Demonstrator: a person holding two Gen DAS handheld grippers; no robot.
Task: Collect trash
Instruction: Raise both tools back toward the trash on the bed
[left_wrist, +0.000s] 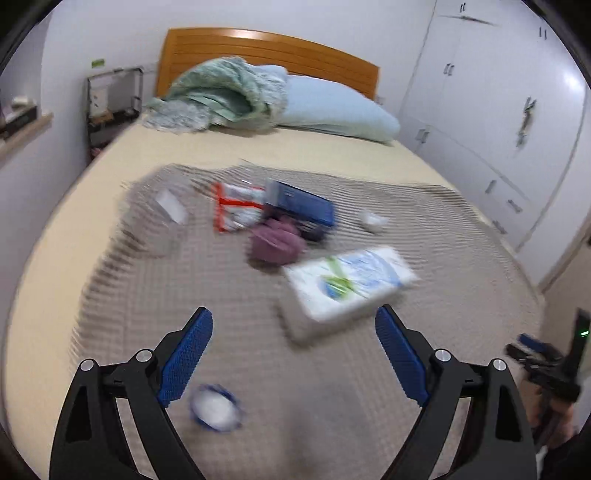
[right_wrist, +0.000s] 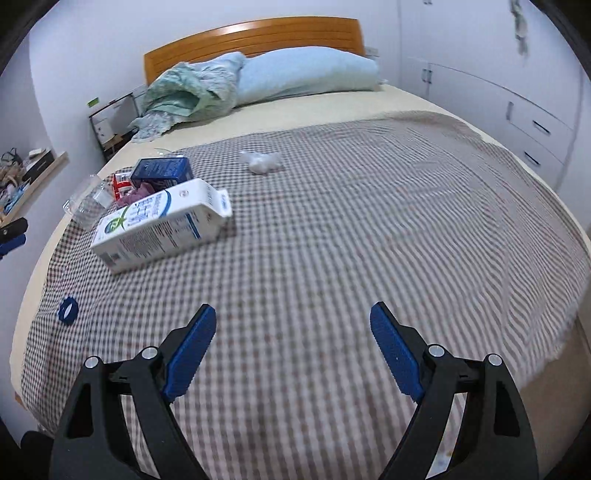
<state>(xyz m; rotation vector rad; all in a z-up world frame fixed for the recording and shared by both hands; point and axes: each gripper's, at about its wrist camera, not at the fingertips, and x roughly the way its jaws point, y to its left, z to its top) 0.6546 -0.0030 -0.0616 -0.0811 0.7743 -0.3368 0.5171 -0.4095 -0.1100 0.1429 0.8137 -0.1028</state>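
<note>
Trash lies on a checked blanket (right_wrist: 351, 229) on the bed. A white milk carton (left_wrist: 351, 282) (right_wrist: 162, 229) lies on its side. Behind it are a purple cloth (left_wrist: 275, 243), a blue box (left_wrist: 303, 203) (right_wrist: 162, 168), a red-and-white wrapper (left_wrist: 236, 206), a clear plastic cup (left_wrist: 170, 206) (right_wrist: 86, 203) and a crumpled white tissue (left_wrist: 373, 220) (right_wrist: 262, 161). A blue-rimmed cap (left_wrist: 216, 406) (right_wrist: 67, 309) lies near the left gripper. My left gripper (left_wrist: 293, 321) is open and empty above the blanket. My right gripper (right_wrist: 293, 317) is open and empty, right of the carton.
A blue pillow (left_wrist: 332, 107) and a green quilt (left_wrist: 221, 96) lie by the wooden headboard (left_wrist: 269, 48). White wardrobes (left_wrist: 498, 110) stand on the right. A bedside rack (left_wrist: 110, 99) and a shelf (right_wrist: 29, 173) are on the left.
</note>
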